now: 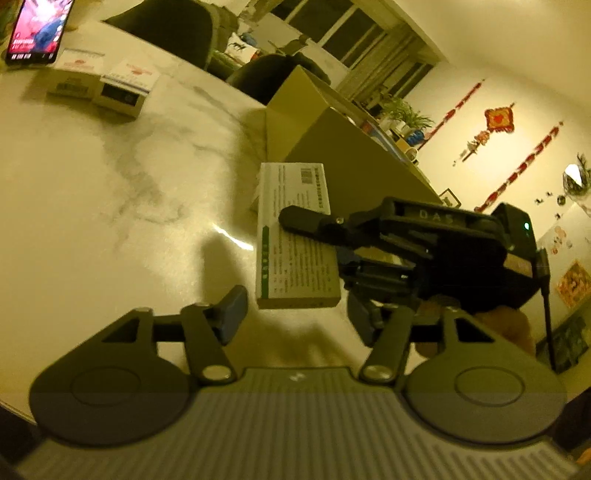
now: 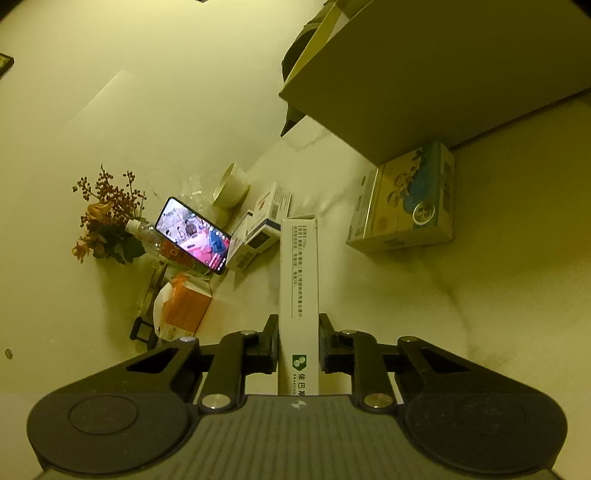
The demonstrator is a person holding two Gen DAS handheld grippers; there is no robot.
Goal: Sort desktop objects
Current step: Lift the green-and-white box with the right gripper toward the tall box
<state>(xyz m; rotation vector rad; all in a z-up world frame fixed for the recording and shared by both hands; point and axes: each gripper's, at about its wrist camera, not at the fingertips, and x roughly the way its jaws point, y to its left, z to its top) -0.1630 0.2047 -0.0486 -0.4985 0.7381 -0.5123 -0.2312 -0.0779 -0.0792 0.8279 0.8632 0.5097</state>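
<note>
My right hand-held gripper (image 2: 298, 343) is clamped on a slim white box (image 2: 299, 295), both pads pressed against its long sides, the box sticking straight out toward 12 o'clock. In the left wrist view the same box (image 1: 295, 236) hangs above the marble counter (image 1: 110, 177), with the right hand-held gripper (image 1: 314, 225) reaching in from 3 o'clock and pinching it.

My left hand-held gripper (image 1: 295, 321) stands about half open just below the box, with nothing between its pads; the box's near end floats just ahead of its fingers.

A cardboard box (image 1: 332, 155) with raised flaps sits at 1 o'clock behind the white box. At 11 o'clock on the counter lie two small cartons (image 1: 99, 85) and a lit phone (image 1: 37, 29).

From the right wrist view, a cartoon-printed box (image 2: 406, 199) rests at 2 o'clock under the cardboard box (image 2: 443, 74). At 10 o'clock stand the phone (image 2: 192, 236), a clear bottle (image 2: 147, 236), dried flowers (image 2: 107, 210), an orange box (image 2: 184, 306) and a tape roll (image 2: 231, 186).
</note>
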